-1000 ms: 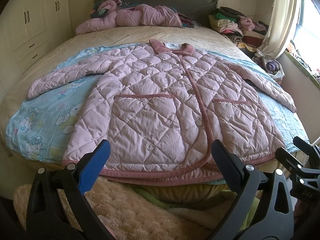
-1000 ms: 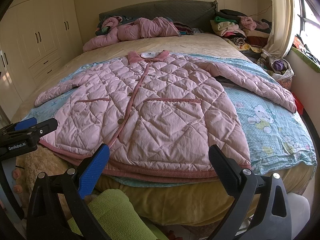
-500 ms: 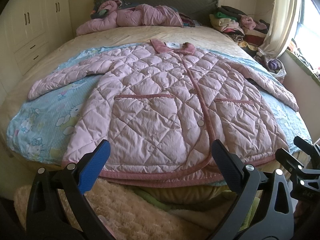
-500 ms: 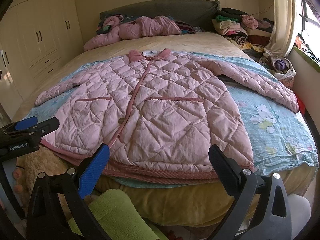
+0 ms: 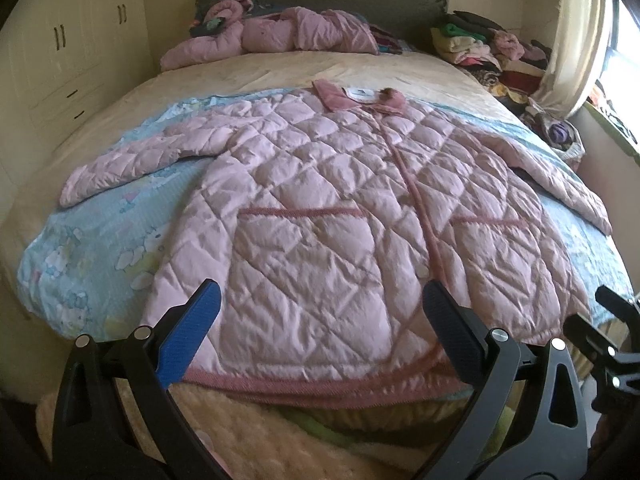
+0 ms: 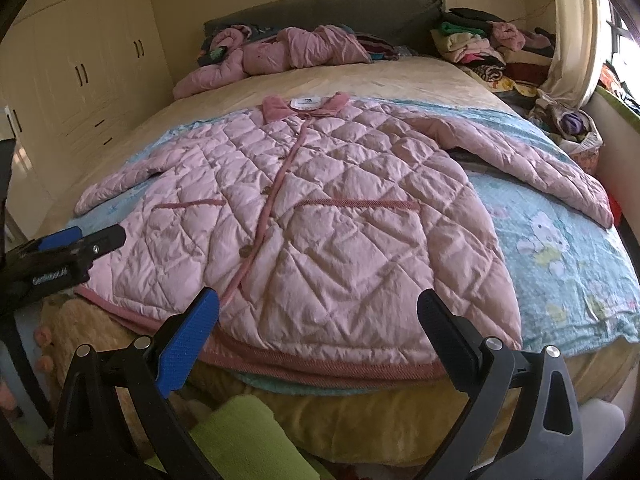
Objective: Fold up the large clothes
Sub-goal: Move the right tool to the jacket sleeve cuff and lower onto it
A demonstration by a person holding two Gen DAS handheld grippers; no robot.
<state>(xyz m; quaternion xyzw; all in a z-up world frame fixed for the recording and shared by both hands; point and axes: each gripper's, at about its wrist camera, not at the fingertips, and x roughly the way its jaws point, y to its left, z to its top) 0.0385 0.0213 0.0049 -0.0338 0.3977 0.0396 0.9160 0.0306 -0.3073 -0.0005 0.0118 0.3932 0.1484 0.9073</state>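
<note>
A large pink quilted coat [image 5: 328, 216] lies flat, front up, on the bed, sleeves spread to both sides, collar toward the headboard; it also shows in the right wrist view [image 6: 320, 216]. My left gripper [image 5: 320, 312] is open and empty, just above the coat's hem near the bed's foot. My right gripper [image 6: 318, 312] is open and empty, above the hem on the coat's right half. The left gripper also shows at the left edge of the right wrist view [image 6: 72, 248], and the right gripper at the right edge of the left wrist view [image 5: 608, 332].
A blue cartoon-print sheet [image 6: 560, 264] lies under the coat. Another pink coat [image 5: 280, 36] is bunched by the headboard. A pile of clothes [image 5: 488, 52] sits at the back right. Cupboards [image 6: 80, 72] line the left wall. A fluffy blanket [image 5: 260, 432] and a green cloth [image 6: 248, 440] lie below the bed's foot.
Both grippers have moved forward toward the coat's hem, so the coat looks larger and closer. Both stay open and the coat has not moved.
</note>
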